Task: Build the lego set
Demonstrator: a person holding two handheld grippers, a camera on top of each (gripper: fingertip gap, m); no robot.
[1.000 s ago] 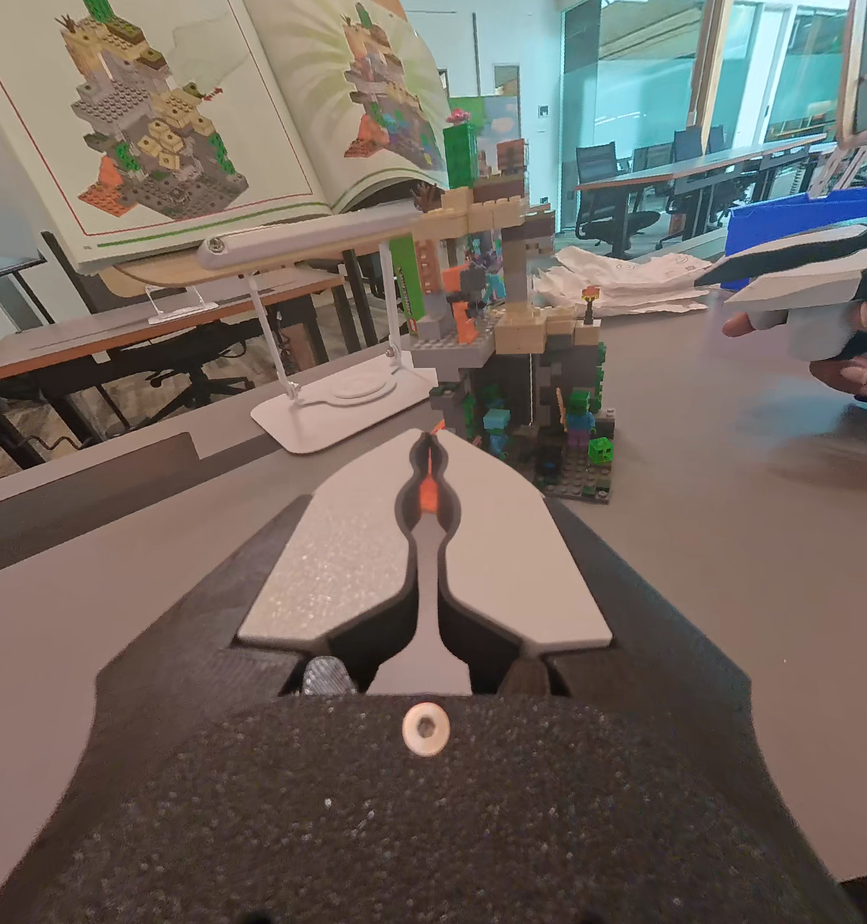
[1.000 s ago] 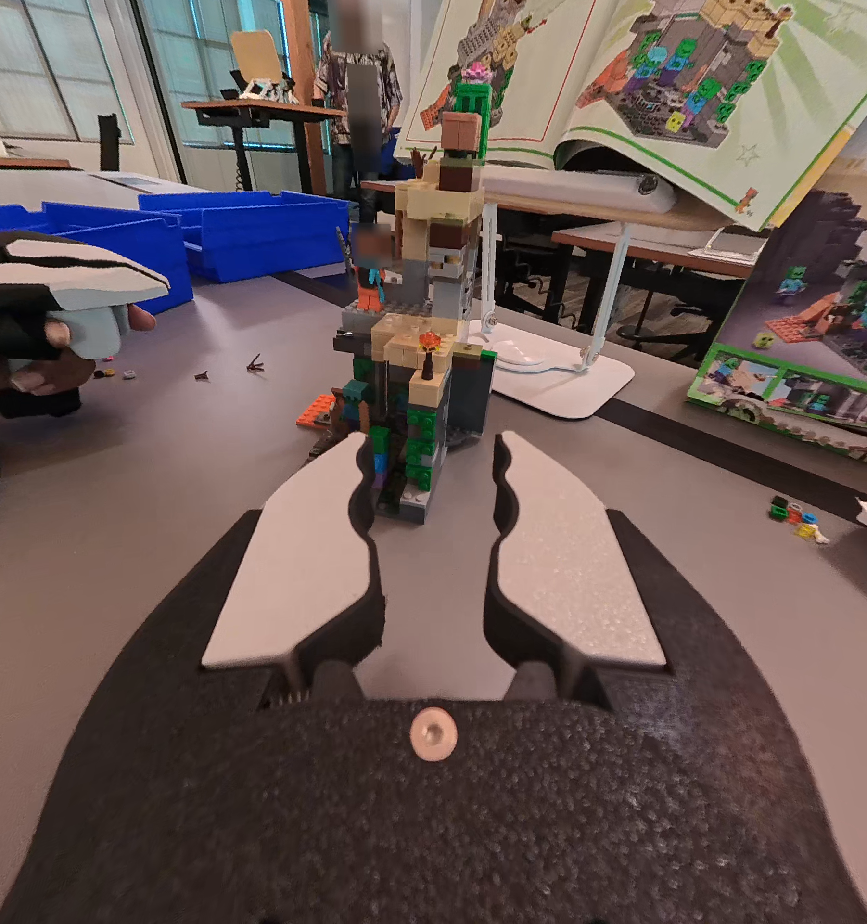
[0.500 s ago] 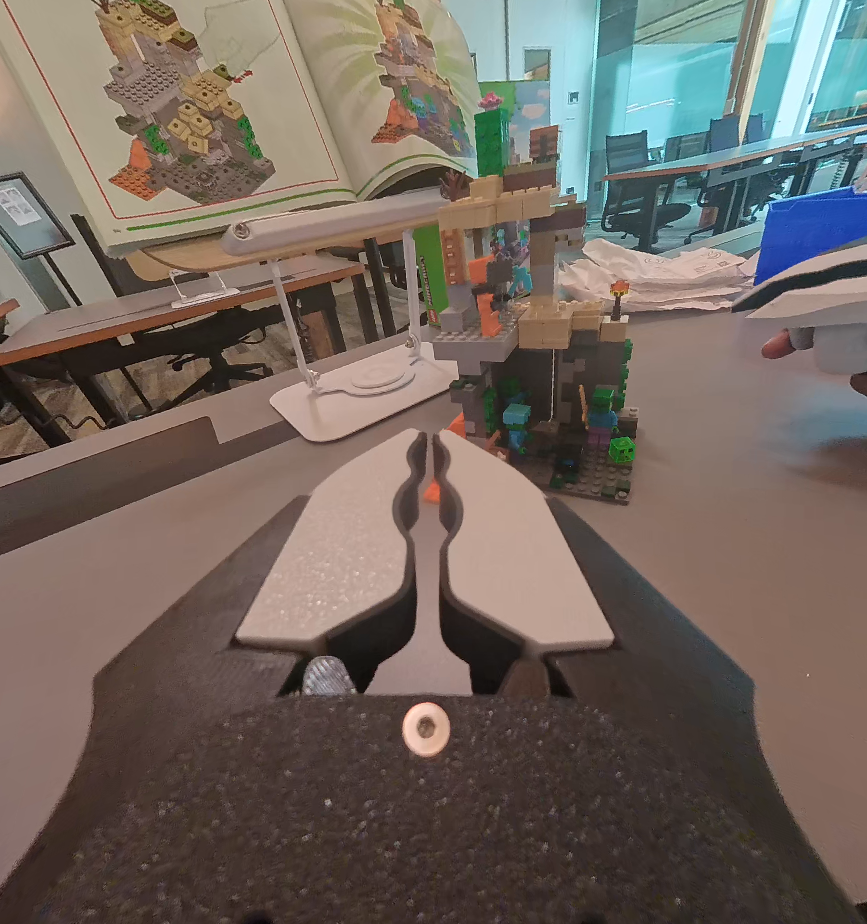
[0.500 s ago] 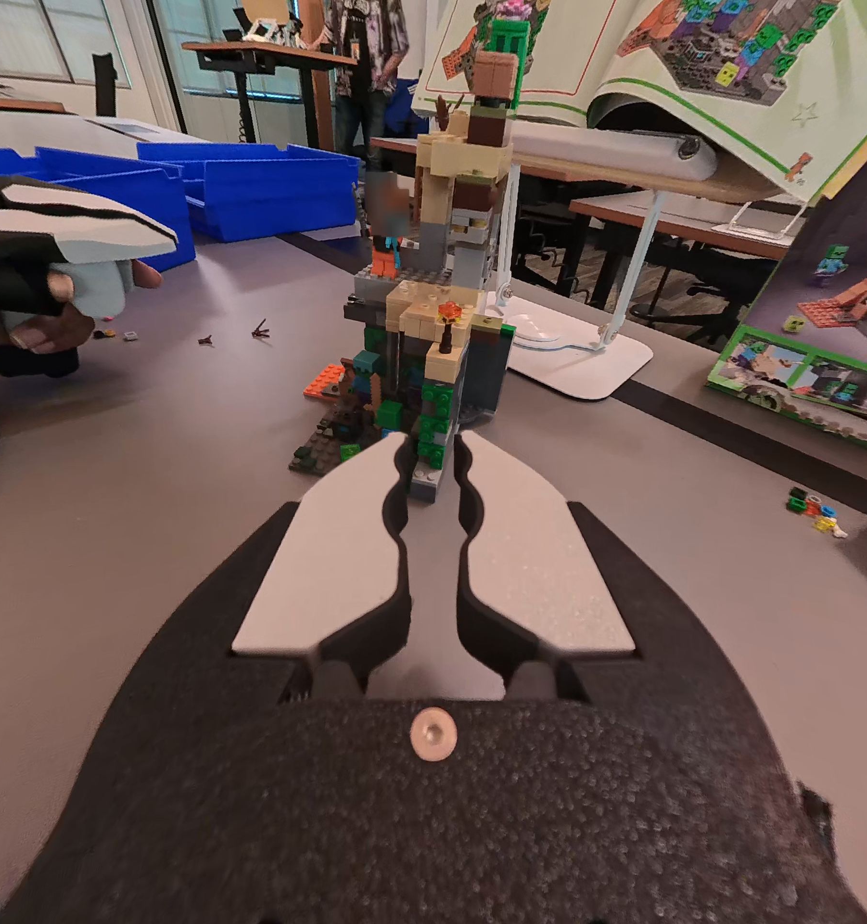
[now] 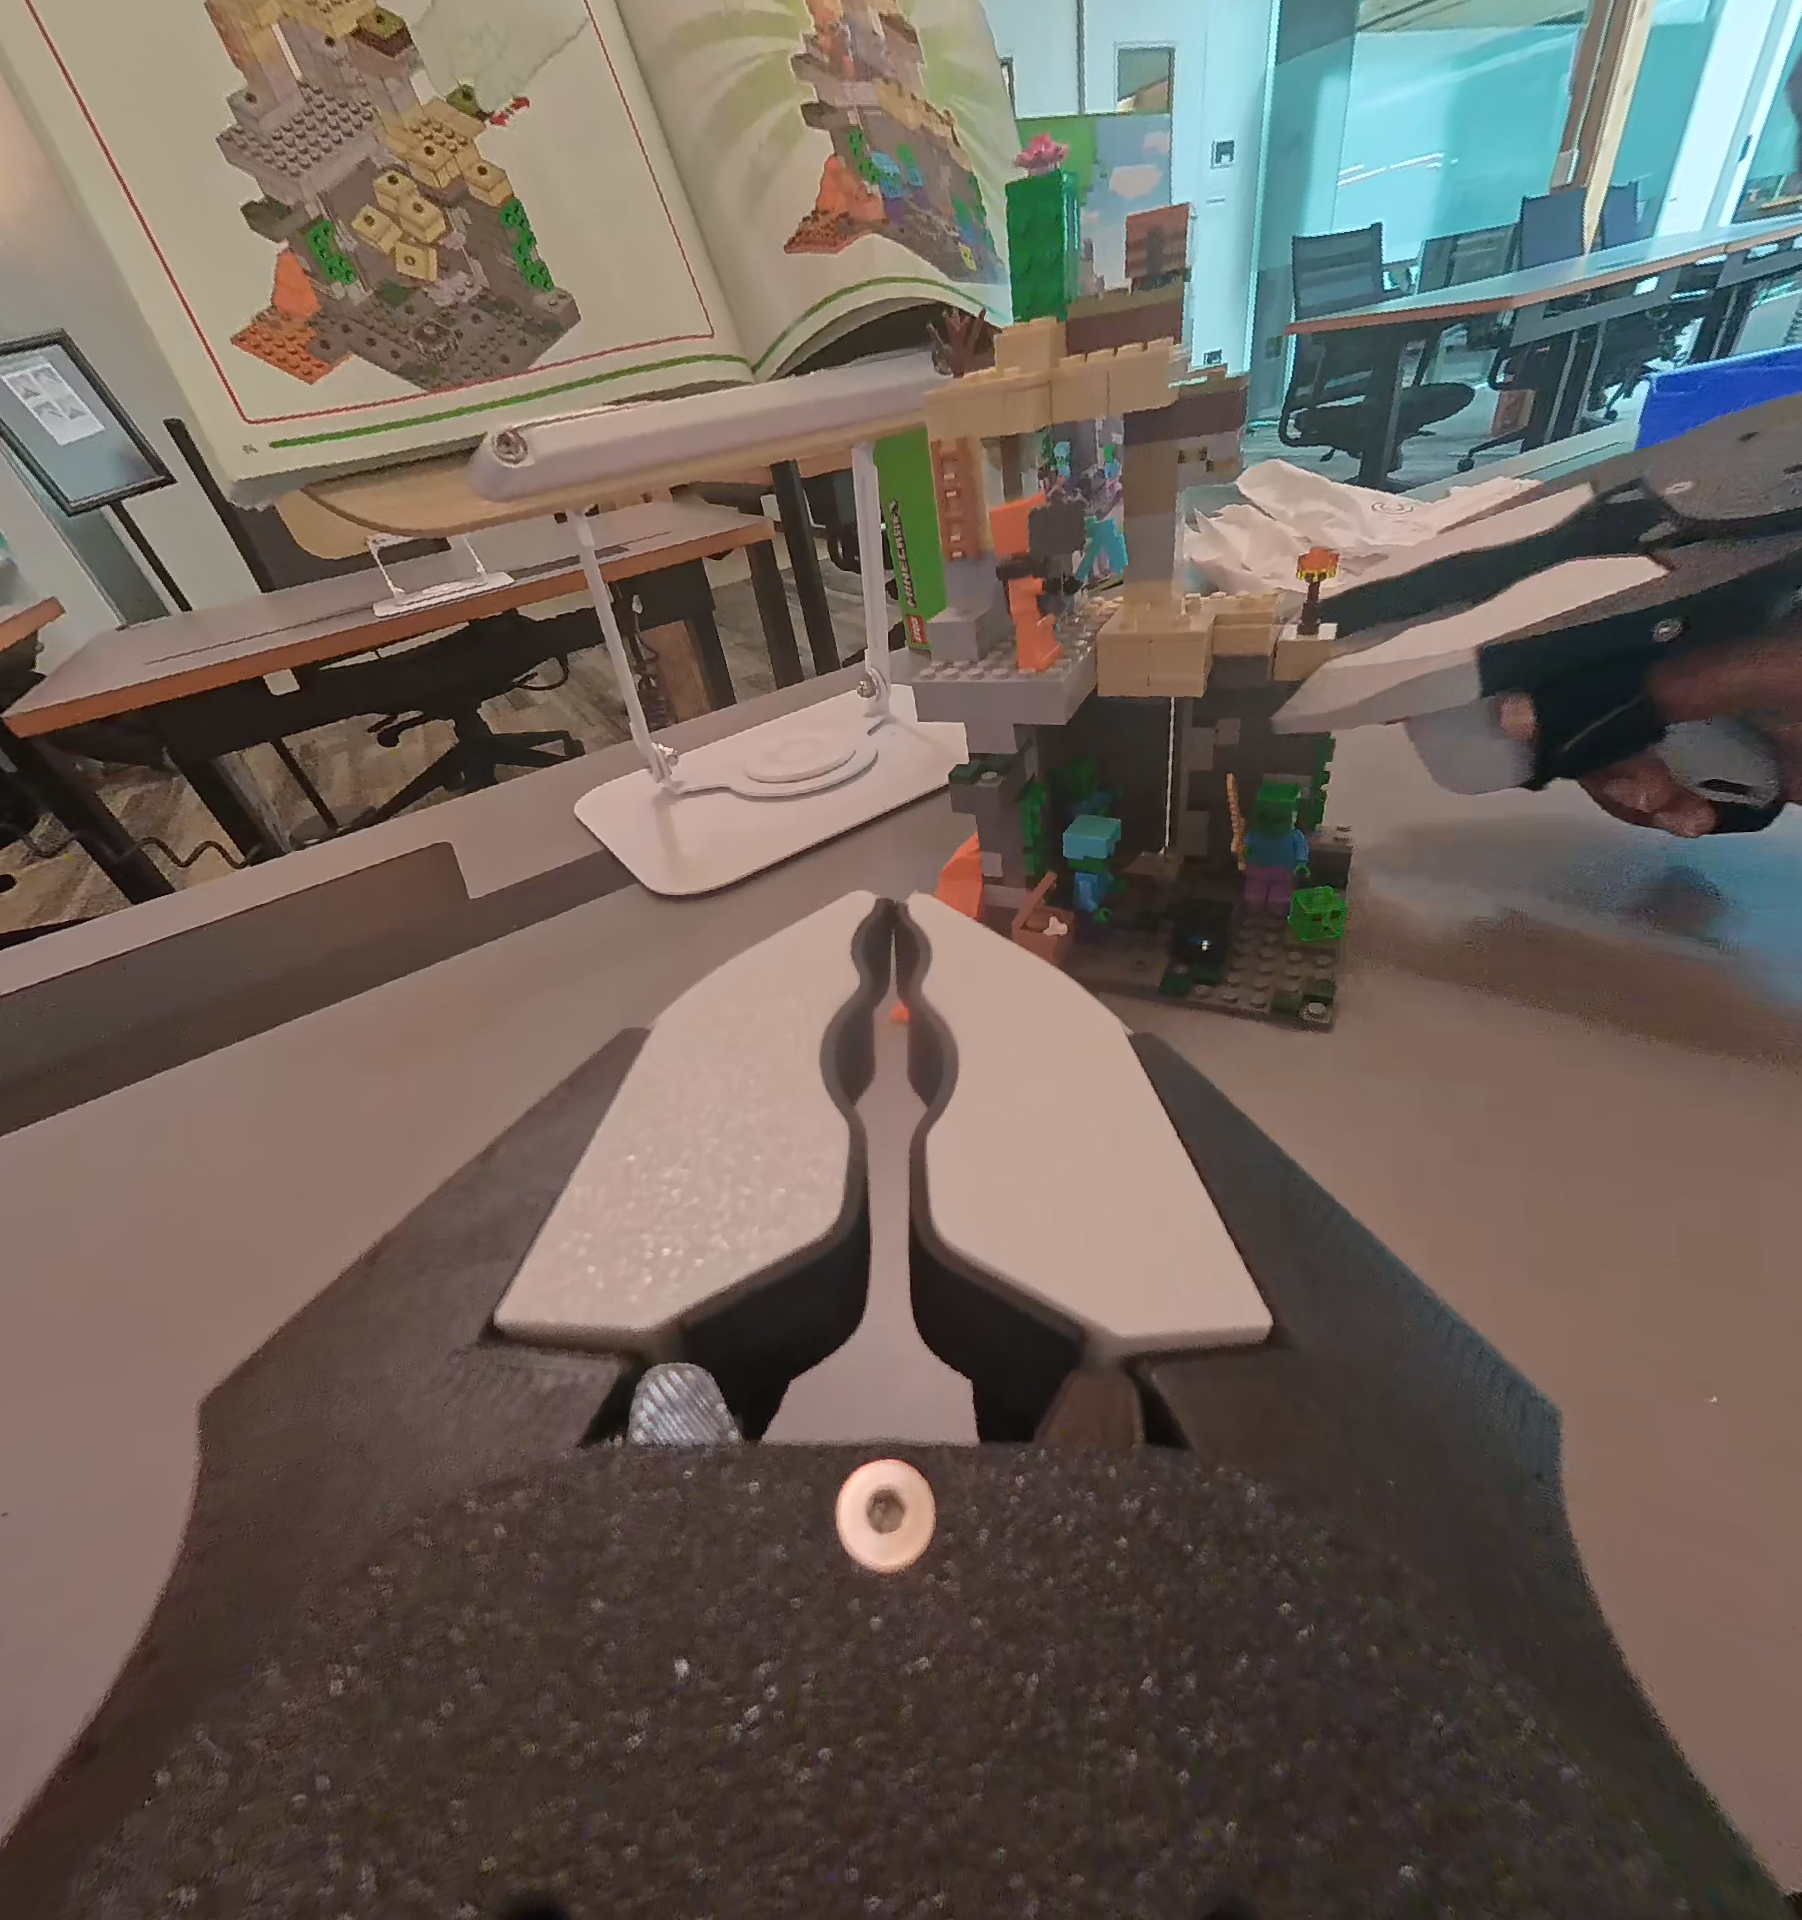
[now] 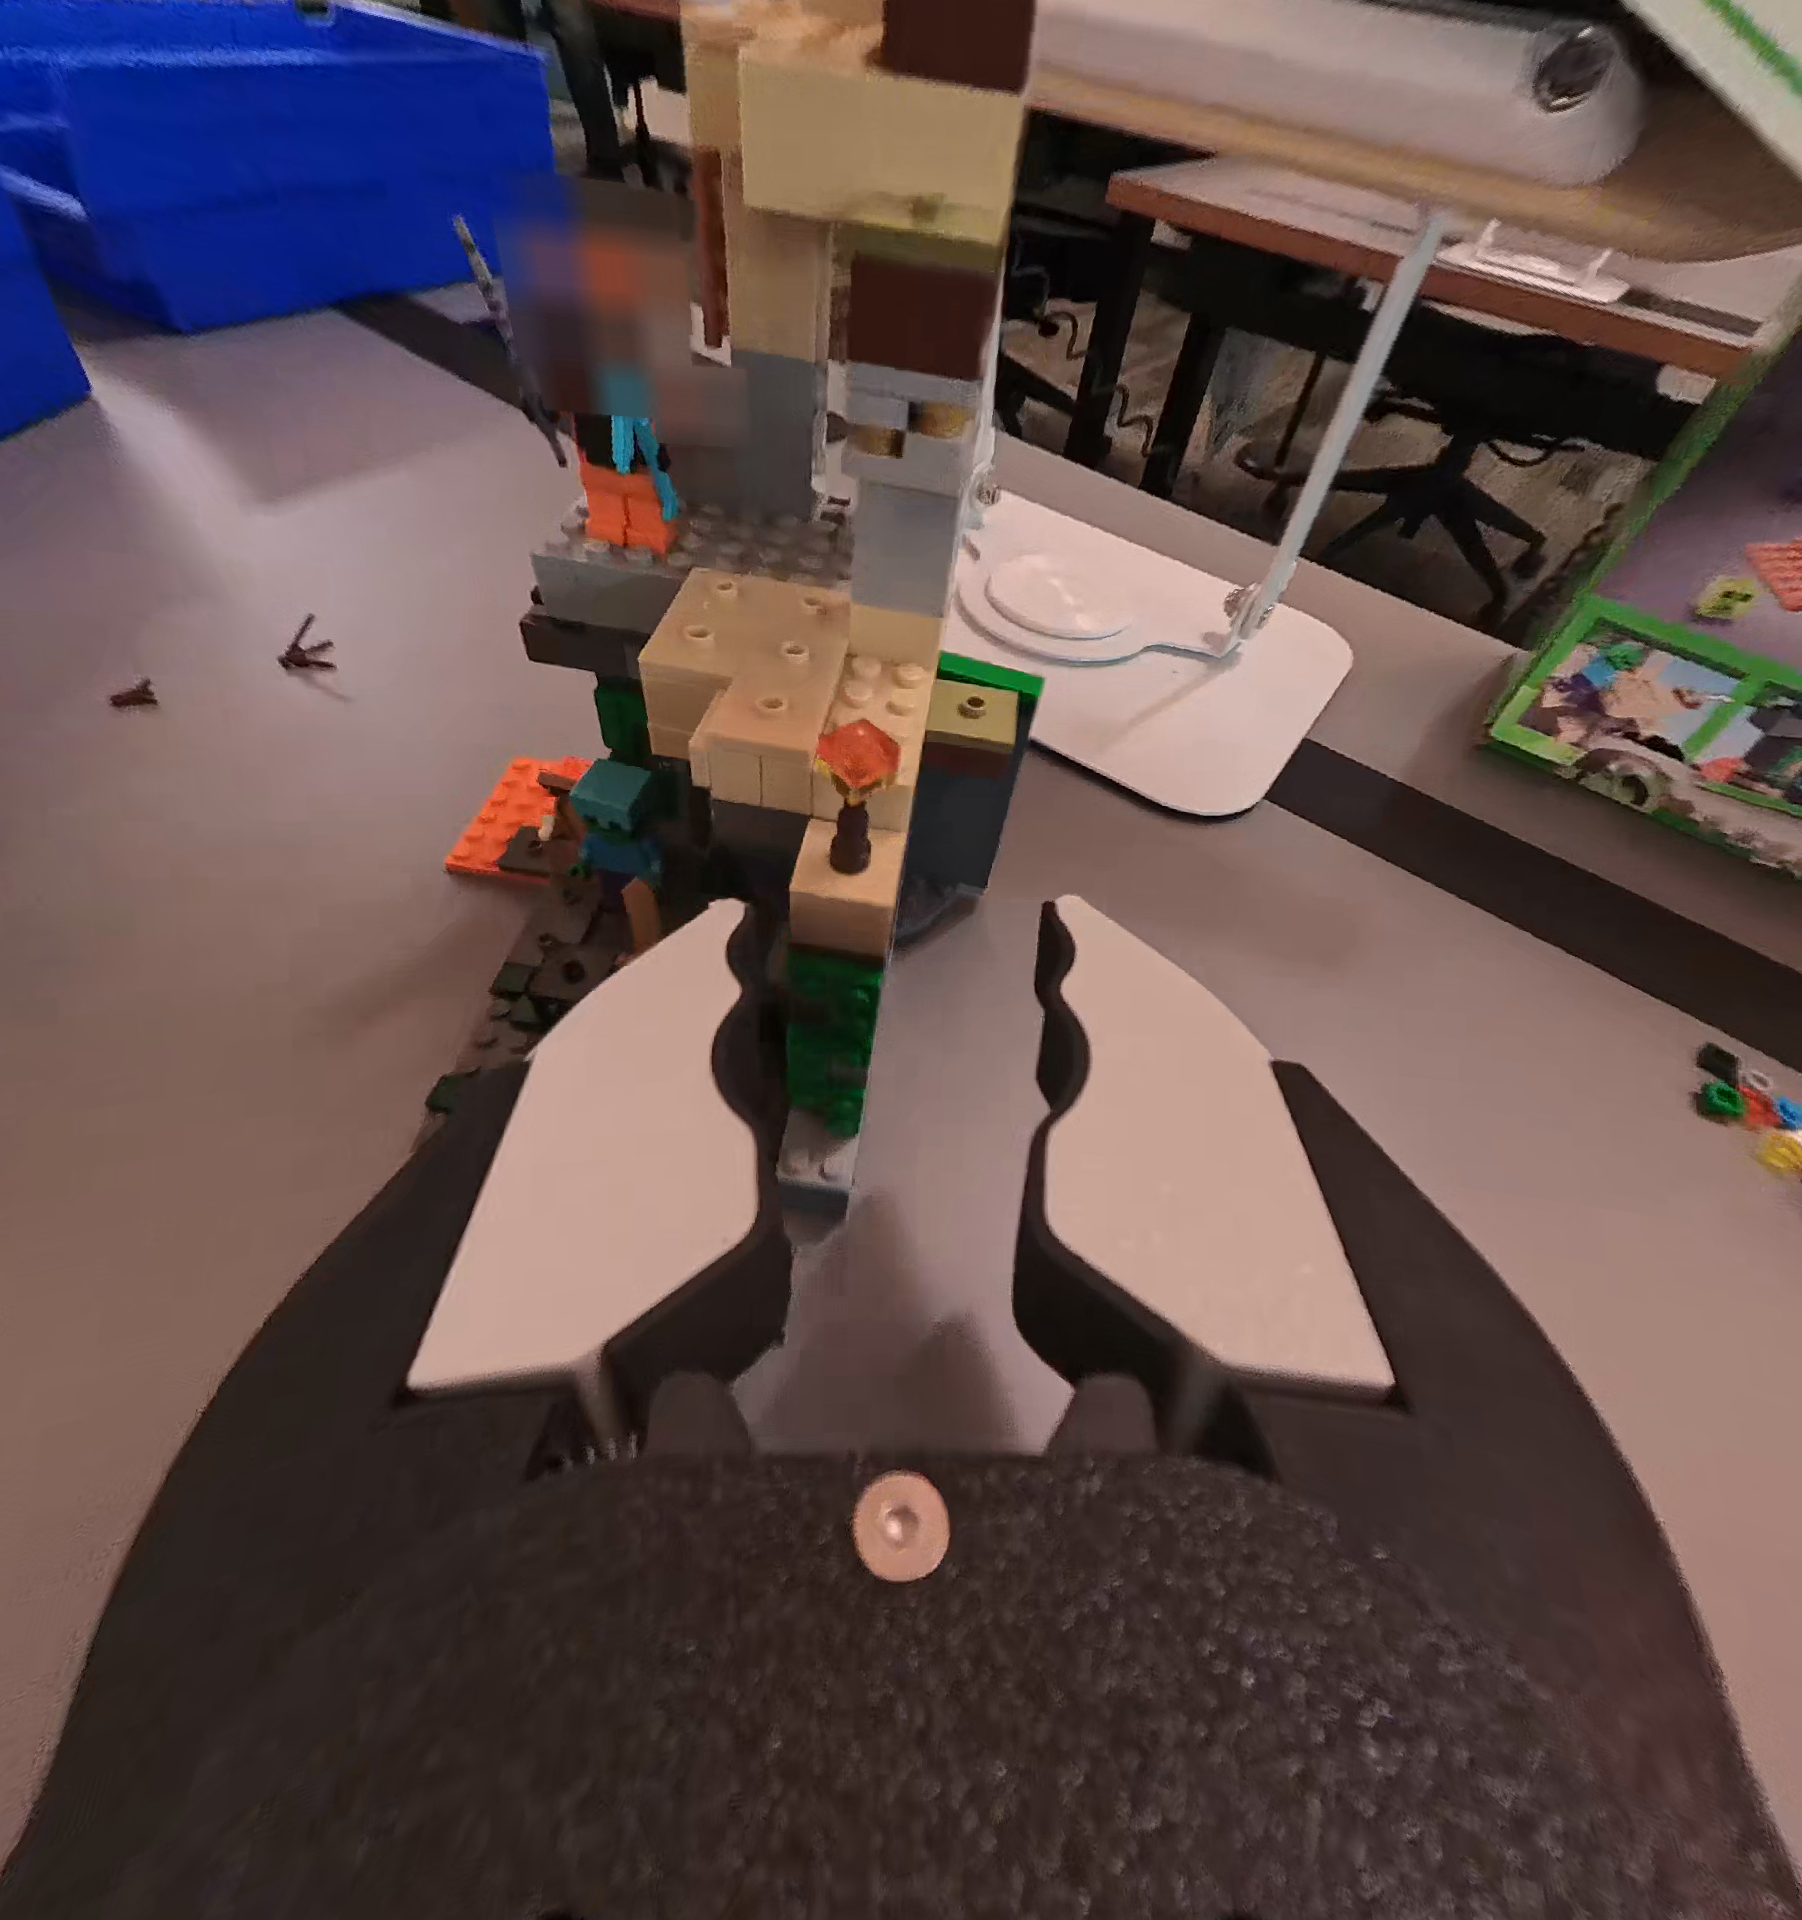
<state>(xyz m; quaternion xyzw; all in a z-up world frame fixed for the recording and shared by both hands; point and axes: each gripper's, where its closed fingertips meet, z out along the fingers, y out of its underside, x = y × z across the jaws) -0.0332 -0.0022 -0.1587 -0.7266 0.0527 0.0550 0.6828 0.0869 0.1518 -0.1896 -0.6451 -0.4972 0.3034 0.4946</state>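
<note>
Centrally on the grey table [image 5: 1499,1195], standing upright: the lego build [image 5: 1125,665], a tall tower on a dark studded baseplate, with small figures at its foot. Behind, propped open on a white stand [image 5: 772,790]: the instruction booklet [image 5: 481,208]. Low over the table, pointing at the tower's left side: left gripper [image 5: 894,914], tips pressed together, nothing visibly clamped (a tiny orange piece [image 5: 899,1013] shows through the slot farther back, whether held cannot be told). Level at the tower's tan ledge, reaching in from the right: right gripper [image 6: 892,914], spread apart, flanking the green column and the tan block carrying a small torch [image 6: 853,790]; no contact clear. Far left, blue bins [image 6: 201,177], contents hidden. Right, loose small bricks [image 6: 1759,1117] scattered on the table.
</note>
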